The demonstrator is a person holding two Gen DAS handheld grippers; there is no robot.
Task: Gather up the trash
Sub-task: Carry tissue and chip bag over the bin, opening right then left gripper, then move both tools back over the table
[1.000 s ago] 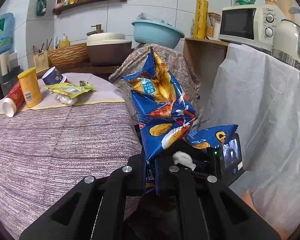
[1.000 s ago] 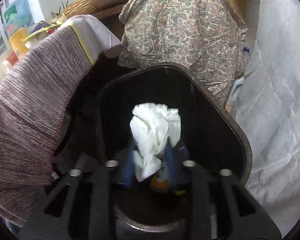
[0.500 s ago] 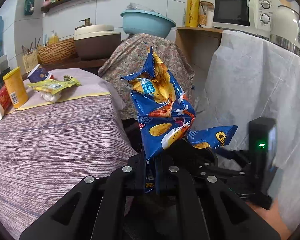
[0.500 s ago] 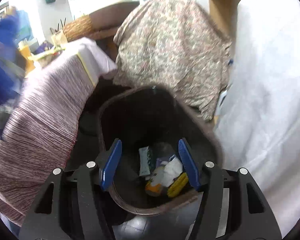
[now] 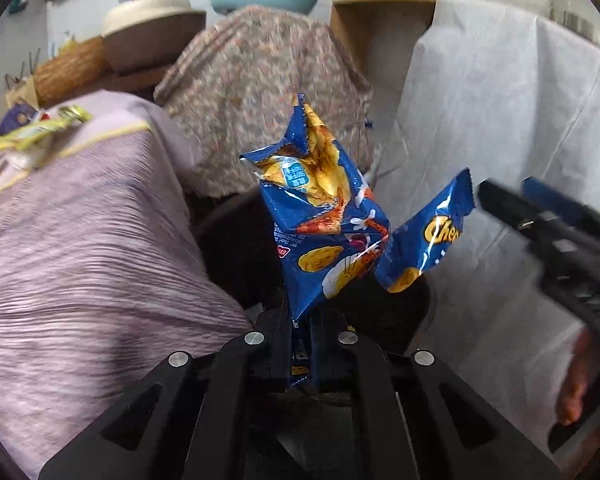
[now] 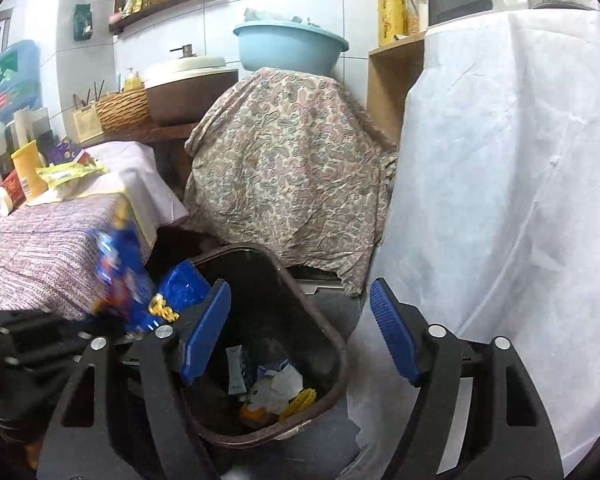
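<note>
My left gripper (image 5: 302, 344) is shut on a crumpled blue chip bag (image 5: 324, 216), which stands up above its fingers over the dark trash bin (image 5: 236, 248) beside the table. In the right wrist view the same blue chip bag (image 6: 140, 280) hangs, blurred, over the bin's left rim. My right gripper (image 6: 300, 320) hovers above the brown trash bin (image 6: 332, 340), its jaws opening with nothing between the blue pads (image 6: 392, 332). Crumpled white tissue (image 6: 280, 384) and other wrappers lie at the bin's bottom. The right gripper (image 5: 548, 232) shows at the right edge of the left wrist view.
A table with a striped purple cloth (image 6: 40, 248) carries a yellow wrapper (image 6: 68, 170), a yellow can (image 6: 30, 170) and a paper cup. A paisley-covered object (image 6: 292, 168) stands behind the bin, a white-draped cabinet (image 6: 520, 200) to the right. A hand (image 5: 580, 384) shows at the lower right.
The right gripper let the white tissue drop into the bin, opened wider and rose. The left gripper moved down and toward the bin with the chip bag.
</note>
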